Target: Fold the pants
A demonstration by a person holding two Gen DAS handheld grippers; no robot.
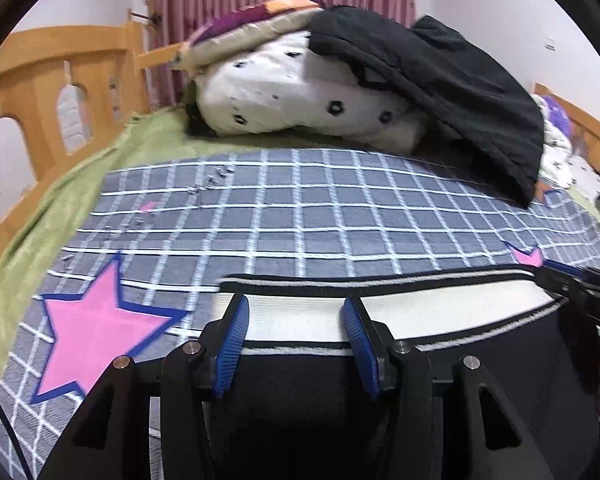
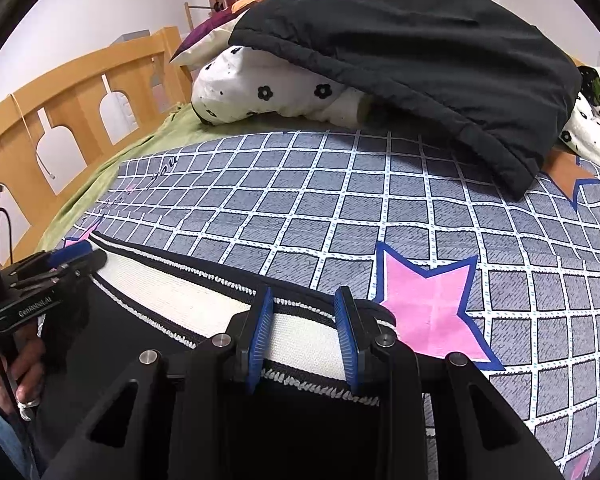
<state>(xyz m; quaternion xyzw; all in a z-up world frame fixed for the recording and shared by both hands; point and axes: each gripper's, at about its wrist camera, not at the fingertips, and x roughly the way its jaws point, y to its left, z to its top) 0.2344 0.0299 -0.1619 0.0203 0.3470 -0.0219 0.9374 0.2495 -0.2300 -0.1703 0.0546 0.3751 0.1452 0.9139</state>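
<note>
Black pants with a wide white waistband (image 1: 440,308) lie on the checked bedsheet, the waistband toward the pillows; the band also shows in the right wrist view (image 2: 172,292). My left gripper (image 1: 296,316) is open, its blue pads over the left end of the waistband. My right gripper (image 2: 305,312) is open, its blue pads over the right end of the waistband. Each gripper shows at the edge of the other's view: the right gripper (image 1: 572,284), the left gripper (image 2: 60,260).
A grey checked sheet (image 2: 340,208) with pink stars covers the bed. A heap of white flowered bedding (image 1: 300,96) under a black jacket (image 2: 420,52) lies at the far side. A wooden bed rail (image 1: 40,92) runs along the left.
</note>
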